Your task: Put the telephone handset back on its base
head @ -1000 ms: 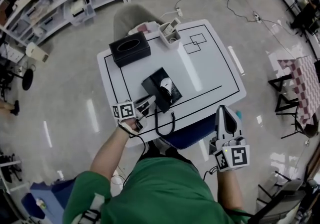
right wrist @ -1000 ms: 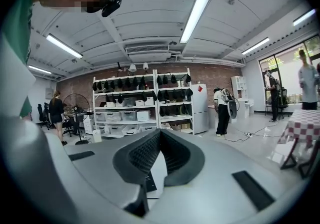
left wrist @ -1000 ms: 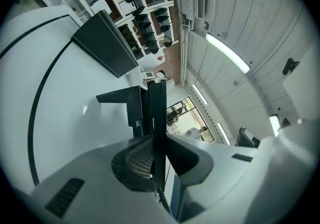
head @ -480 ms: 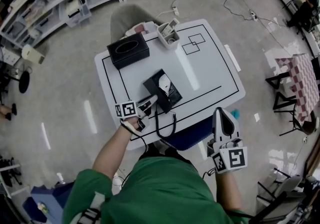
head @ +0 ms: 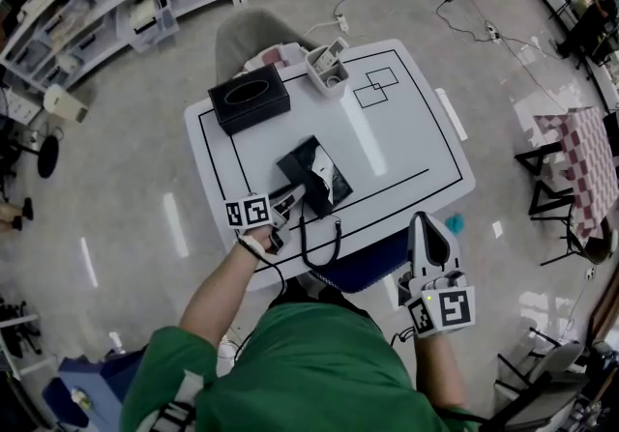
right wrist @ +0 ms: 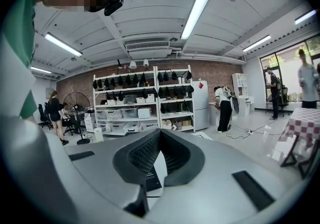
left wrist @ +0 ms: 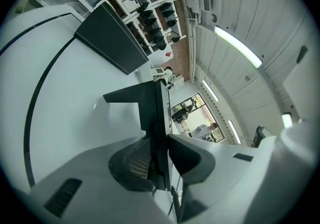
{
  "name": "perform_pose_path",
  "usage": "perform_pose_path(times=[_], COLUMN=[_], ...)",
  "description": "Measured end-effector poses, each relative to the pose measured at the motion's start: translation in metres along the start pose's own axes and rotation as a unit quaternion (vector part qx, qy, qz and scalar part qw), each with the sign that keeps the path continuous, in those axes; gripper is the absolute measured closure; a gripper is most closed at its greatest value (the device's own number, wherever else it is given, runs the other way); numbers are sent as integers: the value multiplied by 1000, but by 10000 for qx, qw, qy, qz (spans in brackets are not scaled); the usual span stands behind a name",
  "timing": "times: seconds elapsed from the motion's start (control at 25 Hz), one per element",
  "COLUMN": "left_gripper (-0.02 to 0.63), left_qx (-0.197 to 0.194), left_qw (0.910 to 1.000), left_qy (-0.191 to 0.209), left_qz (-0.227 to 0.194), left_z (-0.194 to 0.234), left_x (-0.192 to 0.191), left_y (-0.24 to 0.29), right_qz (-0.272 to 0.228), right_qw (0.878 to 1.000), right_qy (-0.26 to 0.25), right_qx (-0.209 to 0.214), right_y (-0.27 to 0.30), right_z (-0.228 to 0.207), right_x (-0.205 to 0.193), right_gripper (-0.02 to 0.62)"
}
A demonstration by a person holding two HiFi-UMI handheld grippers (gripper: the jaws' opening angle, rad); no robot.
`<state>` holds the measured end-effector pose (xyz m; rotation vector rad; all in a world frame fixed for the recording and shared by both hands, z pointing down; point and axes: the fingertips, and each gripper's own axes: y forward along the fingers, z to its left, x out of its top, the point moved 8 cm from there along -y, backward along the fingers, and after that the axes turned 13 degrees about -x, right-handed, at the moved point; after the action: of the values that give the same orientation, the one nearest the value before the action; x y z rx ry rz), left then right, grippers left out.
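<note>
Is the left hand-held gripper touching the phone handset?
Touching. The left gripper view shows it: both jaws of the left hand-held gripper press against the sides of the dark handset, with no gap showing.

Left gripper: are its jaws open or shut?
Shut. In its own view the left gripper has both jaws clamped on a thin black slab, apparently the telephone handset.

tbl (head: pixel 406 130) – white, glossy, smooth | handset (left wrist: pixel 150 107) – blk matt plastic | floor (head: pixel 126 179) shiny, polished
</note>
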<state>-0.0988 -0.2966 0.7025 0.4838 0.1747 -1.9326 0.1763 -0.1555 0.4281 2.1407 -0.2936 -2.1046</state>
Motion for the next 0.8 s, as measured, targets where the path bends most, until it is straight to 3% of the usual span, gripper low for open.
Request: perform_pose_path(times=[0.32,0.6,0.8], left_gripper=[515,503,436], left_qx=[-110,53,255], left_qw=[9998,9999,9995], left_qy=[130,85,-23], left_qz=[63,30,-175], left_z=[2,2,-10], left_x=[7,7,-1], left_y=[6,10,-5], right_qz=[49,34,-79], right_qw=[10000,10000,9999], right_qy=[32,64,73], right_qx=[22,33,130], right_y=[0,-2,-3], right_z=[-5,-9,-7], right_x=[-5,-7,-1], right_gripper=[575,575,575])
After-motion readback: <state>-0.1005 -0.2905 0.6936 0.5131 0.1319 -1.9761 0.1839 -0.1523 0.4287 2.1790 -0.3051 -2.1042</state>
